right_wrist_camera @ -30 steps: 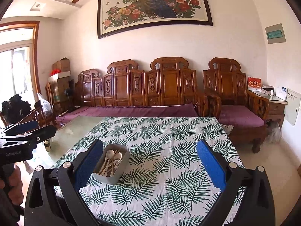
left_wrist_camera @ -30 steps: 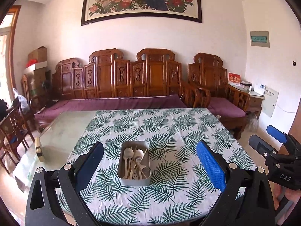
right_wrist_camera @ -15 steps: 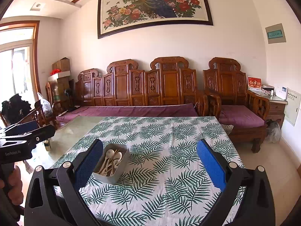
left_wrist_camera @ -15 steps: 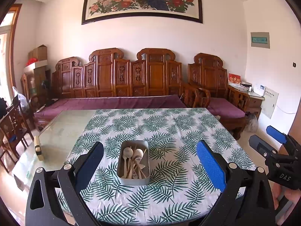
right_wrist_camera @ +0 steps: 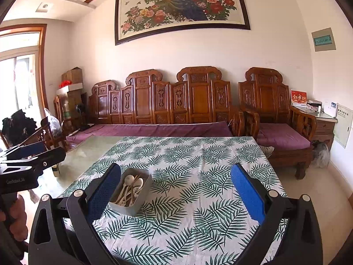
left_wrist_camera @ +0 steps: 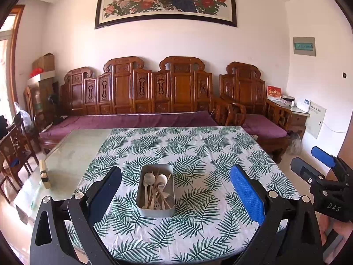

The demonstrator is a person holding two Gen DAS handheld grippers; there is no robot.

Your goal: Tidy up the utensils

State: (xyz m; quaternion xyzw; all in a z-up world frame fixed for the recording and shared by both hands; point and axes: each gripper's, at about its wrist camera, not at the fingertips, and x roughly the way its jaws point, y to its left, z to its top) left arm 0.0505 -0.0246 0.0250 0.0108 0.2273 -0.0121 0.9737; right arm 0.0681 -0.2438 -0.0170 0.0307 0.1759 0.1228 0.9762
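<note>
Now | left claw (left_wrist_camera: 175, 190) wide, empty | right claw (right_wrist_camera: 175, 191) wide, empty

A home living room with white walls. Along the far wall stands a long carved wooden sofa (left_wrist_camera: 141, 97) with purple seat cushions, and a matching carved armchair (right_wrist_camera: 275, 114) beside it to the right. Above them hangs a large framed painting (right_wrist_camera: 181, 6) of a peacock among peonies. In front sits a glass-topped table (left_wrist_camera: 66, 154) partly covered by a white cloth printed with green fern leaves (left_wrist_camera: 187, 154). Cardboard boxes (right_wrist_camera: 71, 77) are stacked in the left corner, near a wood-framed glass door (right_wrist_camera: 19, 84) bright with daylight. A small side cabinet (right_wrist_camera: 324, 123) holds household clutter.
</note>
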